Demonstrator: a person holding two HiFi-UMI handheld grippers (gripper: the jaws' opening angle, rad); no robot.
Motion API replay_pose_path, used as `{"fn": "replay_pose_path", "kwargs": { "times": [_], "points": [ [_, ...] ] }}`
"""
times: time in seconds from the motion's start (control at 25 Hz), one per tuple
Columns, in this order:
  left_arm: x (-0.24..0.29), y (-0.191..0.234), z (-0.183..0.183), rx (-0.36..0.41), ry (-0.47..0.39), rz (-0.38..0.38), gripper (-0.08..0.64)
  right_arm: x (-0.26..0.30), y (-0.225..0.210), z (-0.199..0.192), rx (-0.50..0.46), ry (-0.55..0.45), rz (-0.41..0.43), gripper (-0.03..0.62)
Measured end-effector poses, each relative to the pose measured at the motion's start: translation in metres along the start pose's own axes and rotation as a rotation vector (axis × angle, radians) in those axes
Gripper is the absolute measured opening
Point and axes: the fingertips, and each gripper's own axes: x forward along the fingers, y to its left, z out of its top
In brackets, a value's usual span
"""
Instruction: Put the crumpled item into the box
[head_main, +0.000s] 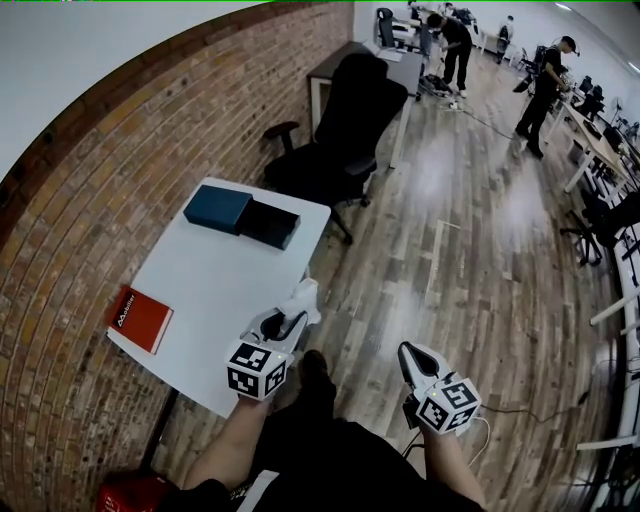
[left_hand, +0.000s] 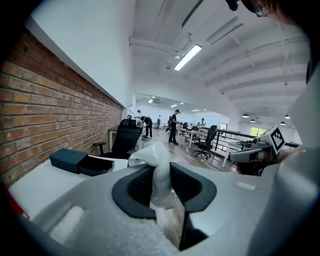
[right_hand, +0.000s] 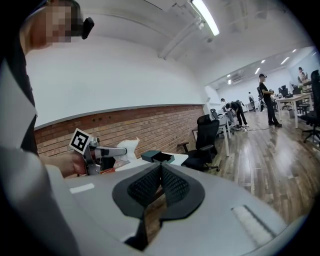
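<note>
A crumpled white plastic item (head_main: 304, 298) (left_hand: 156, 165) is pinched between the jaws of my left gripper (head_main: 287, 324) (left_hand: 161, 176), which hangs over the near right edge of the white table (head_main: 215, 290). The box stands at the table's far end: an open black tray (head_main: 269, 224) (left_hand: 101, 164) with a dark teal part (head_main: 217, 208) (left_hand: 69, 159) touching its left side. My right gripper (head_main: 413, 360) (right_hand: 160, 175) is off the table to the right, over the wooden floor, its jaws pressed together with nothing between them. The right gripper view also catches the left gripper (right_hand: 100, 152) and the crumpled item (right_hand: 128, 148).
A red book (head_main: 140, 318) lies at the table's near left corner. The brick wall (head_main: 70, 230) runs along the left. A black office chair (head_main: 345, 125) stands just beyond the table. Wooden floor (head_main: 470, 240) stretches to the right, with people and desks far off.
</note>
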Motion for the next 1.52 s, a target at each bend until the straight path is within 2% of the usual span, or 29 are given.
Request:
{"fn": "replay_pose_path", "kwargs": {
  "times": [0.32,0.6,1.0,1.16,1.36,1.52],
  "points": [
    [0.073,0.053,0.020,-0.051,-0.029,-0.003,0.094,0.072,-0.037,0.035,-0.047,0.035,0.017,0.000],
    [0.117,0.124,0.050,-0.071,-0.049,0.004,0.094,0.173,-0.053,0.072,-0.076,0.070,0.059,0.000],
    [0.130,0.234,0.059,-0.159,-0.084,0.106,0.094,0.316,-0.009,0.089,-0.139,0.172,0.250,0.000],
    [0.131,0.259,0.045,-0.201,-0.063,0.150,0.094,0.352,-0.005,0.086,-0.132,0.220,0.298,0.000],
    [0.146,0.288,0.037,-0.251,-0.049,0.207,0.094,0.398,0.005,0.079,-0.150,0.282,0.418,0.000],
    [0.172,0.308,0.029,-0.292,-0.014,0.267,0.094,0.434,-0.009,0.075,-0.154,0.336,0.499,0.000]
  ]
}}
